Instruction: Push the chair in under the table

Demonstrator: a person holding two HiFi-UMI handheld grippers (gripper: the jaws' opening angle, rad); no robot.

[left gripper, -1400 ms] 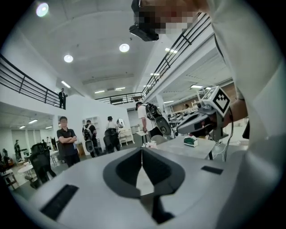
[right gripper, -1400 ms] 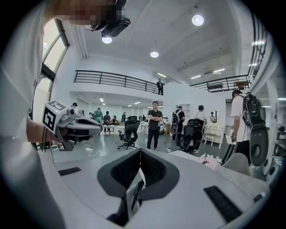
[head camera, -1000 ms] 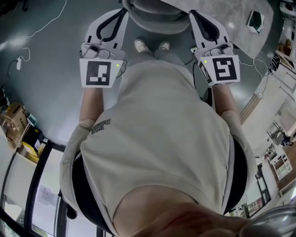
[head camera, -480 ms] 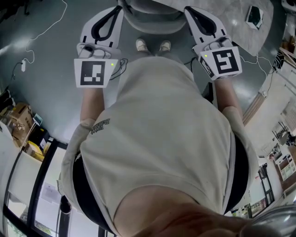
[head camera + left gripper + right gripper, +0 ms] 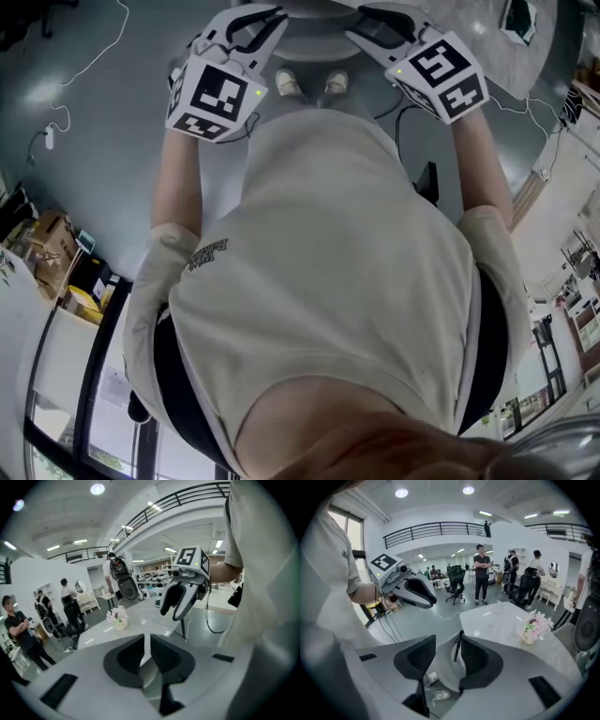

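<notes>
Currently the chair stands directly ahead of you, its backrest running crosswise between both claws. The table lies beyond it and toward your right. Your left gripper is clenched on nothing, near the backrest's left end. Your right gripper has just been opening; its jaws stand apart with the backrest's edge between them, not pinched. Both hands appear equally near. Judgement: the push must run straight ahead, toward the table.
</notes>
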